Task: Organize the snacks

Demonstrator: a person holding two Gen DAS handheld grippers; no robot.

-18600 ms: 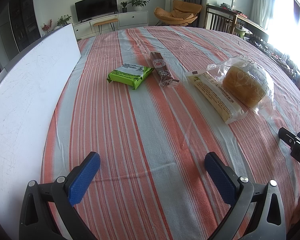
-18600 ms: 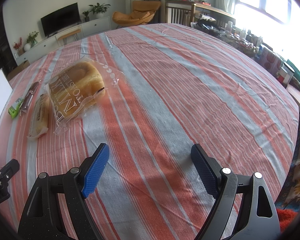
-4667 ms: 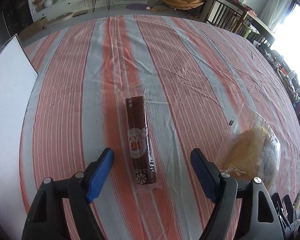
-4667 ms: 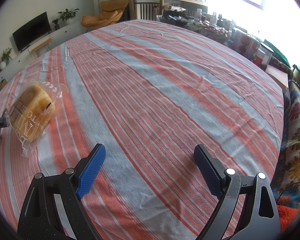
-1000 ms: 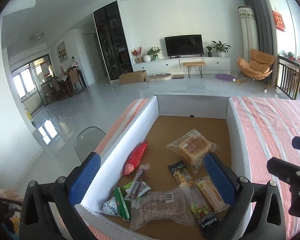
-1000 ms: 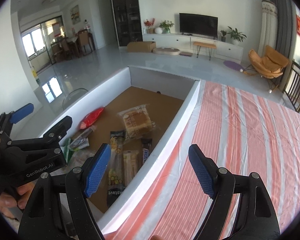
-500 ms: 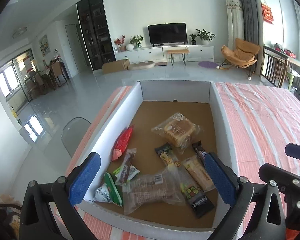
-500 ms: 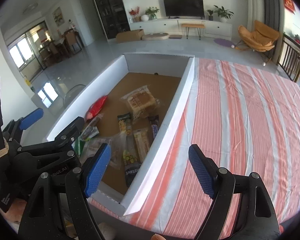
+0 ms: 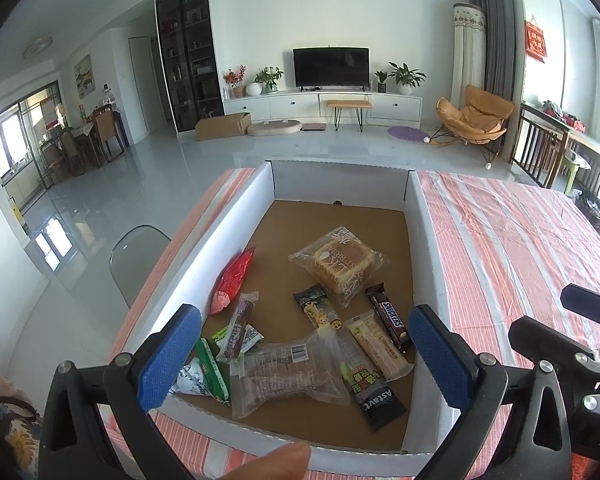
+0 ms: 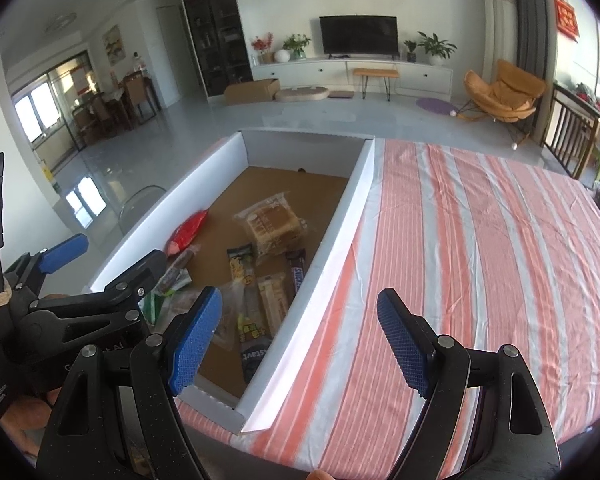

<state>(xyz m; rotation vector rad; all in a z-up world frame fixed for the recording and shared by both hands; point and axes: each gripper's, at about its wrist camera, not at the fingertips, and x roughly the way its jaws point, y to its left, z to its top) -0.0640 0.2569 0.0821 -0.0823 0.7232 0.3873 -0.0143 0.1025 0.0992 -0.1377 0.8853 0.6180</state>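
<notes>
A white-walled cardboard box (image 9: pixel 414 216) on the striped table holds several snacks: bagged toast bread (image 9: pixel 339 264), a Snickers bar (image 9: pixel 389 322), a red packet (image 9: pixel 233 280), a brown sausage stick (image 9: pixel 239 324), a clear bag of biscuits (image 9: pixel 288 372) and a long cream bar (image 9: pixel 378 346). My left gripper (image 9: pixel 304 354) is open and empty above the box's near end. My right gripper (image 10: pixel 300 340) is open and empty over the box's right wall (image 10: pixel 336 248). The bread also shows in the right wrist view (image 10: pixel 274 224).
The striped tablecloth (image 10: pixel 480 248) stretches right of the box. A clear chair (image 9: pixel 134 256) stands left of the table. The living room floor, TV cabinet (image 9: pixel 324 104) and an orange lounge chair (image 9: pixel 476 116) lie beyond.
Both grippers have drawn back and lifted a little from the box, both still open and empty. The snacks in the box have not moved.
</notes>
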